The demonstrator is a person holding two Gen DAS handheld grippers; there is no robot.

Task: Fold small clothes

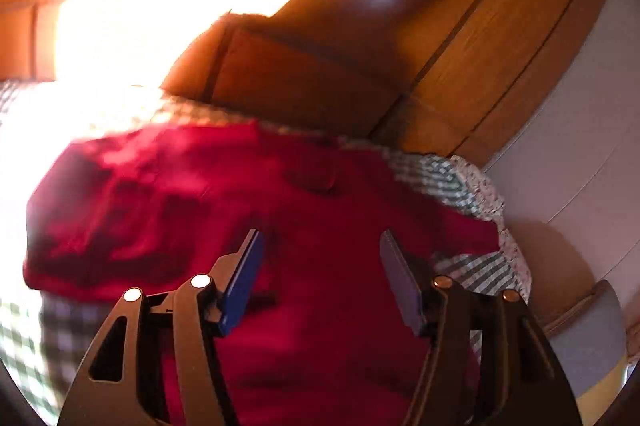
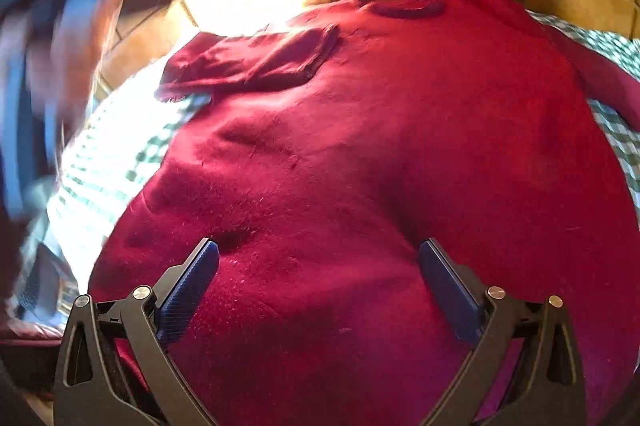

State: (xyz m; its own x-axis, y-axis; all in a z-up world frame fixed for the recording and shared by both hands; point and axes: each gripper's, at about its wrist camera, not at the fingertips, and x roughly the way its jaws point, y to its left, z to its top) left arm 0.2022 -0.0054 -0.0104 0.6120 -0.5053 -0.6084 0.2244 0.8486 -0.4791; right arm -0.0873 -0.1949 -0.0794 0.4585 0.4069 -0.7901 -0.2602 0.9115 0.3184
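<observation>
A dark red knit sweater (image 2: 380, 153) lies spread on a green-and-white checked cloth (image 2: 116, 161). Its neckline is at the far end and its left sleeve (image 2: 256, 57) is folded in across the chest. My right gripper (image 2: 320, 258) is open and empty, hovering just above the sweater's lower body. In the left wrist view the same sweater (image 1: 192, 193) fills the middle, blurred. My left gripper (image 1: 320, 246) is open and empty above the sweater, its blue pads (image 1: 244, 286) holding nothing.
The checked cloth (image 1: 448, 181) covers a surface with a rounded edge at the right. Beyond it are a wooden floor (image 1: 460, 37), a white wall (image 1: 580, 145), and strong sun glare (image 1: 140, 25). A blurred blue-and-dark shape (image 2: 44, 65) is at the left of the right wrist view.
</observation>
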